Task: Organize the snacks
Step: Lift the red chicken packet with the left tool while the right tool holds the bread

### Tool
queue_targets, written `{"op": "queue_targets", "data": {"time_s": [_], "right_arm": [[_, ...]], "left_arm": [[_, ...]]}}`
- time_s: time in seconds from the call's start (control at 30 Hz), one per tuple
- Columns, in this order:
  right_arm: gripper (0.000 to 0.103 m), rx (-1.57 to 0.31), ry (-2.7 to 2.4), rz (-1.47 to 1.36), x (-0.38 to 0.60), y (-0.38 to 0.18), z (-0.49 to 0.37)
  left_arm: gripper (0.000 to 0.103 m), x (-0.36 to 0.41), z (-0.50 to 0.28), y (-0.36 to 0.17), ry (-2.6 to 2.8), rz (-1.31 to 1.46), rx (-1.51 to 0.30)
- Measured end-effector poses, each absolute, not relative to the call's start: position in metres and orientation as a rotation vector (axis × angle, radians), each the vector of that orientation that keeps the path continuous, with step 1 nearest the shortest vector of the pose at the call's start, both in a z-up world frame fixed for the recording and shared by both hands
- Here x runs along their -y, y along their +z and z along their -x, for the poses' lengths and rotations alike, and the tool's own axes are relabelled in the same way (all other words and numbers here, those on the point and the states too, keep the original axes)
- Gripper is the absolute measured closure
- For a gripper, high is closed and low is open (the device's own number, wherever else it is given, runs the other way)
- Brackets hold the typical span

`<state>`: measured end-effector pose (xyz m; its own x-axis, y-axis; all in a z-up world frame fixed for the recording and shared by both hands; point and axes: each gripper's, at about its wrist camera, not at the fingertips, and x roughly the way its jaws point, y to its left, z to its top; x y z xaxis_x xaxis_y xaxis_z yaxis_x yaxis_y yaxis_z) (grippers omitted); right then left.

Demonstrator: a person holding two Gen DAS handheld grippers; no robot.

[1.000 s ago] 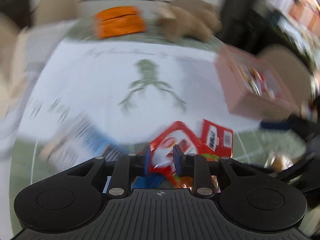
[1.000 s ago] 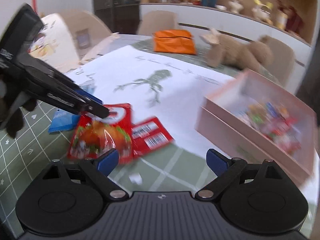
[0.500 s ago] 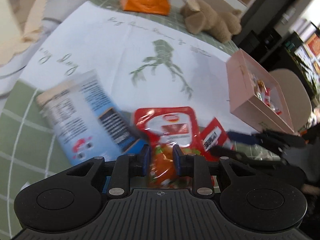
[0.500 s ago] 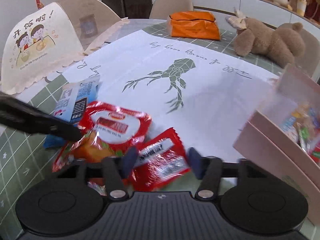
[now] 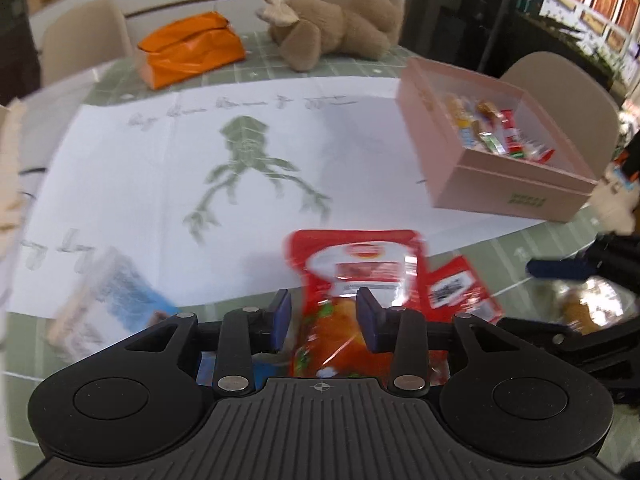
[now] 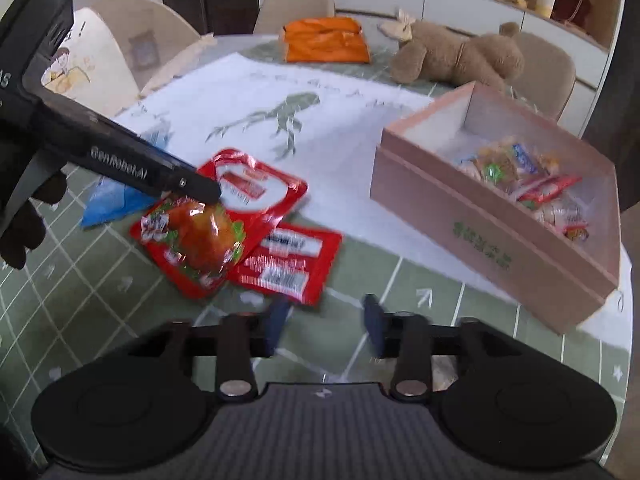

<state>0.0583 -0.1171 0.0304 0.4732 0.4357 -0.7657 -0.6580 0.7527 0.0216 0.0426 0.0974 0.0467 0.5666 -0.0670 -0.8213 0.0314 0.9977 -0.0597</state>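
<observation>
- The worktop [image 6: 100, 280], a round one under a green grid cloth and a white sheet, carries everything in view.
- The pink box [image 6: 492, 216] sits at about three o'clock from the loose packets, well apart from them, and already holds a heap of small wrapped snacks.
- The large red pouch [image 6: 208, 224] lies flat near the worktop's front edge, partly on the white sheet, overlapping a smaller red packet [image 6: 288, 264] at its four o'clock; a blue packet [image 6: 108, 200] lies at its nine o'clock.
- The left tool [image 5: 323, 322] straddles the pouch's lower end. Its jaws have just been opening; whether the pads still press the film I cannot tell from either view.
- The right tool [image 6: 323, 322] hovers above bare cloth at six o'clock from the small packet, jaws parted and empty, having just widened a little.
- Handling, as I judge it: the pouch looks light, glossy and slippery, limp at the margins with a bulging middle. A pinch on the flat sealed edge should hold better than one across the bulge.
</observation>
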Motion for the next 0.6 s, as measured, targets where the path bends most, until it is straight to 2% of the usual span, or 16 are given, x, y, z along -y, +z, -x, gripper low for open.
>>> {"op": "queue_targets", "data": {"time_s": [0.07, 0.27, 0.33, 0.43, 0.5, 0.6], "right_arm": [[0.041, -0.822, 0.684, 0.291, 0.108, 0.031, -0.061], [0.025, -0.847, 0.747, 0.305, 0.069, 0.012, -0.074], [0.025, -0.820, 0.746, 0.315, 0.063, 0.009, -0.072], [0.035, -0.832, 0.751, 0.311, 0.063, 0.011, -0.073], [0.046, -0.861, 0.734, 0.273, 0.074, 0.015, -0.077], [0.051, -0.899, 0.664, 0.222, 0.095, 0.021, -0.082]], "left_arm": [[0.068, -0.108, -0.039, 0.045, -0.014, 0.025, -0.984], [0.068, -0.141, -0.025, 0.056, -0.011, 0.209, -0.949], [0.068, -0.137, -0.024, 0.063, -0.033, 0.198, -0.937], [0.068, -0.119, -0.027, 0.069, -0.077, 0.144, -0.931], [0.068, -0.104, -0.030, 0.070, -0.087, 0.099, -0.927], [0.068, -0.081, -0.040, 0.066, -0.089, 0.010, -0.931]]}}
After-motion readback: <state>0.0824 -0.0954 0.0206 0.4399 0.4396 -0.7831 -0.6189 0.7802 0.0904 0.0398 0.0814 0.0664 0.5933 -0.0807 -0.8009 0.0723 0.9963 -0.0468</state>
